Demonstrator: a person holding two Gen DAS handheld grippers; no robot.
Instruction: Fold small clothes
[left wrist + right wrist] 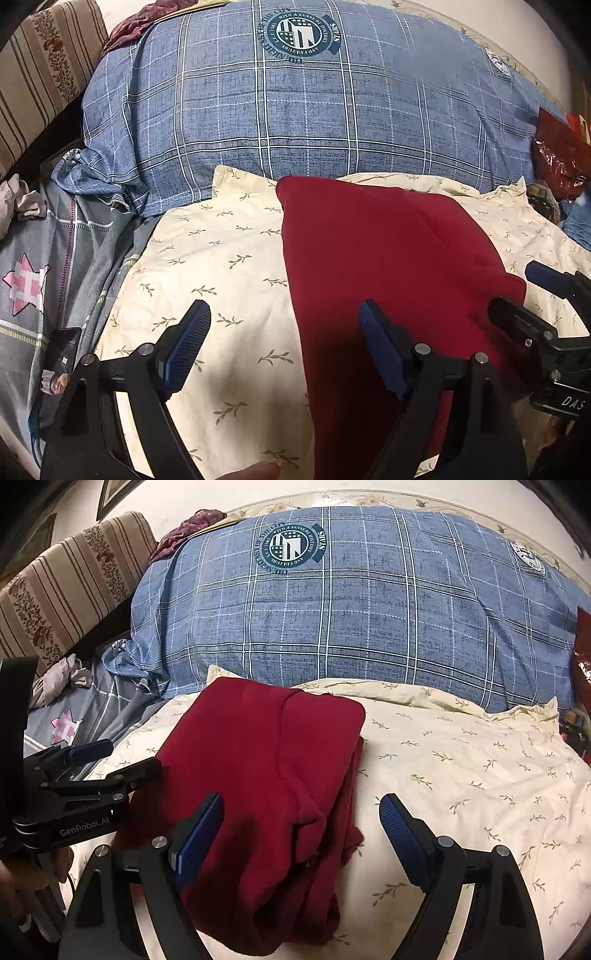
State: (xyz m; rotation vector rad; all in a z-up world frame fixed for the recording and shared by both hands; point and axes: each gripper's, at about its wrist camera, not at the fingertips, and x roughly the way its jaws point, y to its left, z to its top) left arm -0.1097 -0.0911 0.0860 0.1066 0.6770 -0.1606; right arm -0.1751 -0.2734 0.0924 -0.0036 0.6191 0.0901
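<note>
A dark red garment lies folded into a thick rectangle on a cream leaf-print pillow. In the right wrist view the red garment shows layered edges on its right side. My left gripper is open and empty, its jaws straddling the garment's left edge just above the pillow. My right gripper is open and empty, straddling the garment's right near part. The left gripper also shows at the left of the right wrist view, and the right gripper at the right of the left wrist view.
A large blue plaid pillow lies behind the cream pillow. A striped cushion stands far left. Grey patterned bedding with a pink star lies left. A phone rests at the left. A red plastic bag sits right.
</note>
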